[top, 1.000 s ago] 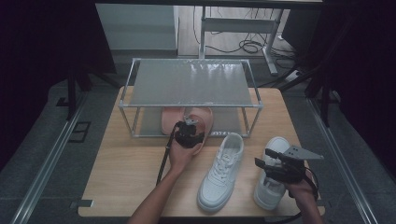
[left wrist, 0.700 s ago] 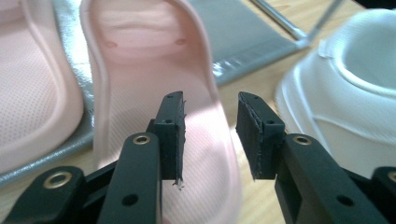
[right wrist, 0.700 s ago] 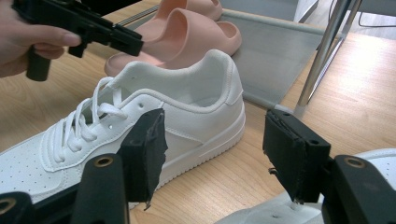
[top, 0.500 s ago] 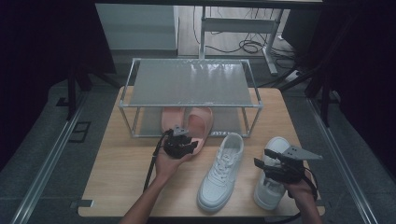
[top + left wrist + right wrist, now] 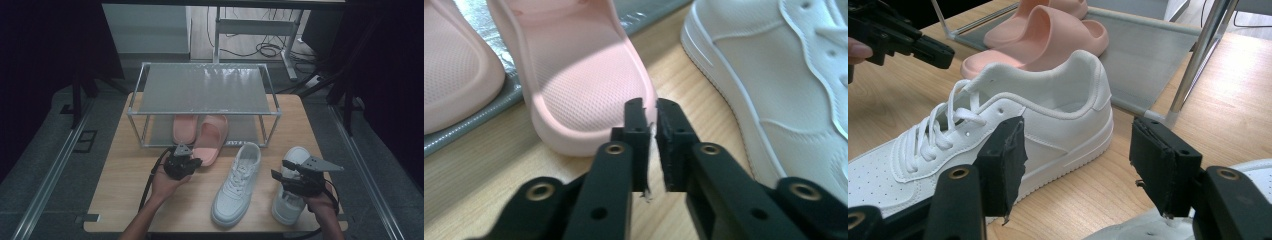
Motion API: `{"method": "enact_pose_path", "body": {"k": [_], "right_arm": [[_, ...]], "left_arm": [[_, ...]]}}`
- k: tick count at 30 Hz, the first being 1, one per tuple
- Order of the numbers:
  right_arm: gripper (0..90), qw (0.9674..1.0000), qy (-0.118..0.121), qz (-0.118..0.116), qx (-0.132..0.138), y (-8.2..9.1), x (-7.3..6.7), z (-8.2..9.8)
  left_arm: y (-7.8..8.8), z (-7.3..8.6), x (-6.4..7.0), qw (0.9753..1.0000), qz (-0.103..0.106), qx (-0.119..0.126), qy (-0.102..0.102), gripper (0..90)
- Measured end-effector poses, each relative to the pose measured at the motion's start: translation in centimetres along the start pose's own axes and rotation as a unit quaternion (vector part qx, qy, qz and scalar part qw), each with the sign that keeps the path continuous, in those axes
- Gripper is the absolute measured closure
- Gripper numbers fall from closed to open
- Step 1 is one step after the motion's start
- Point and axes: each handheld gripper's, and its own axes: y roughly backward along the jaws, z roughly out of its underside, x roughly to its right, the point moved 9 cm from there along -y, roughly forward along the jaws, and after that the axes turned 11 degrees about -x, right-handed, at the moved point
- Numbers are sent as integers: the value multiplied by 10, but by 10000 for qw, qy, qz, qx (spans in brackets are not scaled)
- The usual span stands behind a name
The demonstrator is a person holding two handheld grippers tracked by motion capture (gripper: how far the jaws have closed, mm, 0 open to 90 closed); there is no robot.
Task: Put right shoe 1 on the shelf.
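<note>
Two pink slippers lie at the rack's lower shelf. The left pink slipper (image 5: 183, 129) (image 5: 454, 75) is on the shelf, while the right pink slipper (image 5: 212, 137) (image 5: 584, 85) (image 5: 1048, 30) sticks its heel out onto the table. My left gripper (image 5: 195, 161) (image 5: 650, 107) sits just short of that heel. Its jaws have just been closing and now stand shut with nothing between them. One white sneaker (image 5: 236, 182) (image 5: 784, 80) (image 5: 1048, 105) lies mid-table. My right gripper (image 5: 279, 168) (image 5: 1079, 130) hovers open over the second white sneaker (image 5: 290, 205) (image 5: 1128, 230).
The two-shelf metal rack (image 5: 205, 87) stands at the back of the wooden table (image 5: 130, 170), and its front right leg (image 5: 1198, 55) rises near the sneakers. Cables trail from both grippers toward the near edge. Dark floor surrounds the table.
The left gripper has drawn back from the right pink slipper toward the near left, and its jaws have come together. The slipper stays put. The right hand has not moved.
</note>
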Motion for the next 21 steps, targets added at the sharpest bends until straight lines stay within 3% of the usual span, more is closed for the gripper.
{"method": "enact_pose_path", "body": {"k": [6, 21], "right_arm": [[396, 10000, 3, -8, -7, -1, -1, 0], [395, 10000, 7, -13, -21, -1, -1, 1]], "left_arm": [[-3, 4, 2, 9998, 86, -107, -108, 896], [-31, -2, 9, 9975, 171, -528, -428, 899]]}}
